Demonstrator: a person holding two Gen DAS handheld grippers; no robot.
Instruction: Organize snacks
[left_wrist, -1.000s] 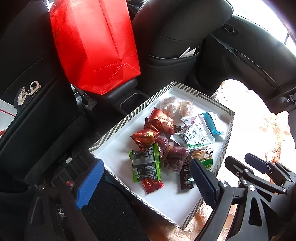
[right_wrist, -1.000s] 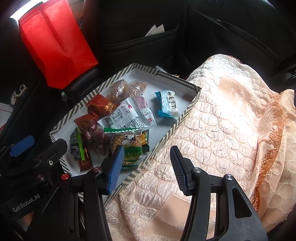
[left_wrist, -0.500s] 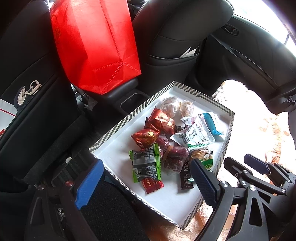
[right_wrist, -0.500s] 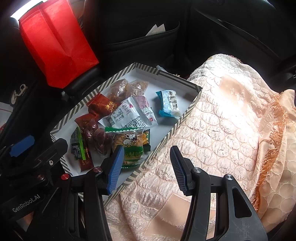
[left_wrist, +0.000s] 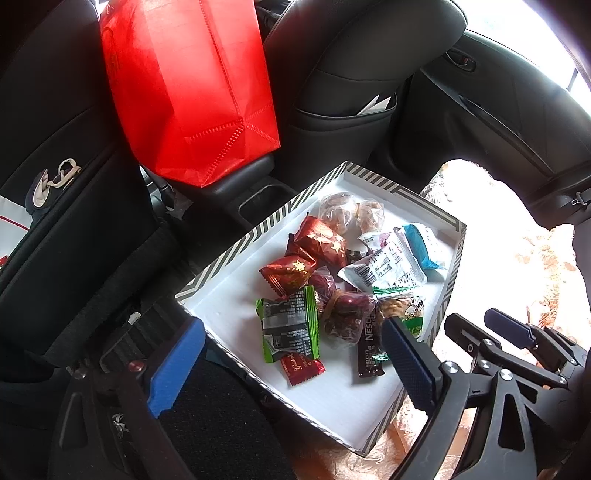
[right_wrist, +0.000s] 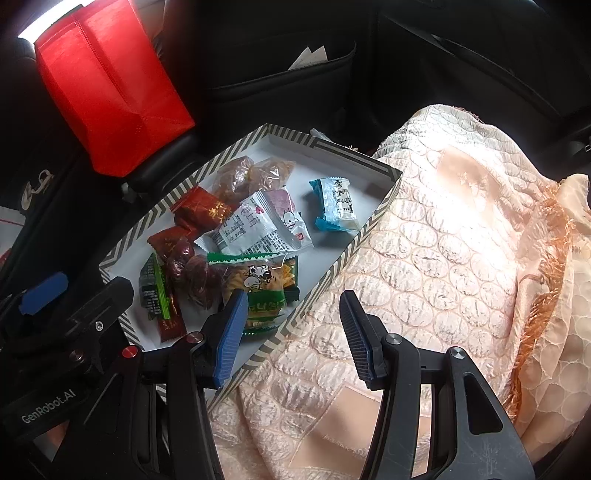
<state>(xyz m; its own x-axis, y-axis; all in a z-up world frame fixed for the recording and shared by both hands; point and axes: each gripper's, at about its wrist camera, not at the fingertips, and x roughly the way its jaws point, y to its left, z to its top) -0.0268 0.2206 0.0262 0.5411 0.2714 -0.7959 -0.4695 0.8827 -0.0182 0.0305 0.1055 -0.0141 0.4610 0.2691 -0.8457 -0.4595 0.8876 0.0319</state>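
A white box with a striped rim (left_wrist: 236, 258) (right_wrist: 347, 254) lies on a car's back seat and holds several wrapped snacks: red candies (left_wrist: 290, 273), a green-edged pack (left_wrist: 290, 326), a white pack (right_wrist: 258, 225), a blue pack (right_wrist: 336, 205), a green peanut pack (right_wrist: 264, 286). A red fabric bag (left_wrist: 192, 85) (right_wrist: 107, 92) stands behind the box. My left gripper (left_wrist: 291, 369) is open and empty over the box's near end. My right gripper (right_wrist: 295, 332) is open and empty over the box's right rim.
A peach quilted cloth (right_wrist: 443, 258) covers the seat right of the box. Black front seat backs (left_wrist: 347, 74) and the centre console (left_wrist: 240, 181) stand behind. The car door (left_wrist: 498, 122) is at the far right.
The right wrist view has shifted slightly, so the box sits a touch further right and lower. Nothing has been taken hold of. The left gripper has not visibly moved.
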